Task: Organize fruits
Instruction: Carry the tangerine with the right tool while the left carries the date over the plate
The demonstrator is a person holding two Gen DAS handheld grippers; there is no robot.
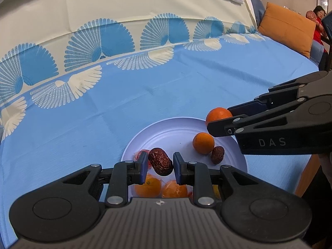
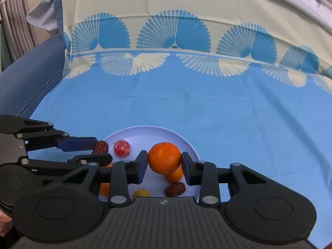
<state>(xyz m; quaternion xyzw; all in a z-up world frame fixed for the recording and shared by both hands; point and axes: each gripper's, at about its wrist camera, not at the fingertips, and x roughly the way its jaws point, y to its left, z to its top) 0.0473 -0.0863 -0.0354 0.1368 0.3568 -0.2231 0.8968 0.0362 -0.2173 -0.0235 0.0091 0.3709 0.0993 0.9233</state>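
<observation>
A white plate [image 1: 176, 128] lies on the blue cloth and holds several fruits. My left gripper [image 1: 159, 167] is shut on a dark red date [image 1: 160, 164] above the plate's near left part; the date also shows in the right wrist view [image 2: 101, 147]. My right gripper [image 2: 164, 164] is shut on a large orange [image 2: 164, 158] above the plate [image 2: 145, 132]; the orange also shows in the left wrist view [image 1: 217, 114]. On the plate lie a smaller orange [image 1: 203, 143], another date [image 1: 217, 154], a red wrapped fruit [image 2: 122, 148], a small yellow fruit [image 2: 141, 192] and two oranges [image 1: 148, 186] under my left gripper.
The blue cloth [image 1: 145, 95] with a fan pattern covers a sofa seat and its back. An orange cushion [image 1: 288, 29] leans at the far right. A blue armrest [image 2: 31, 72] rises at the left. A person in red [image 1: 319, 25] sits beyond the cushion.
</observation>
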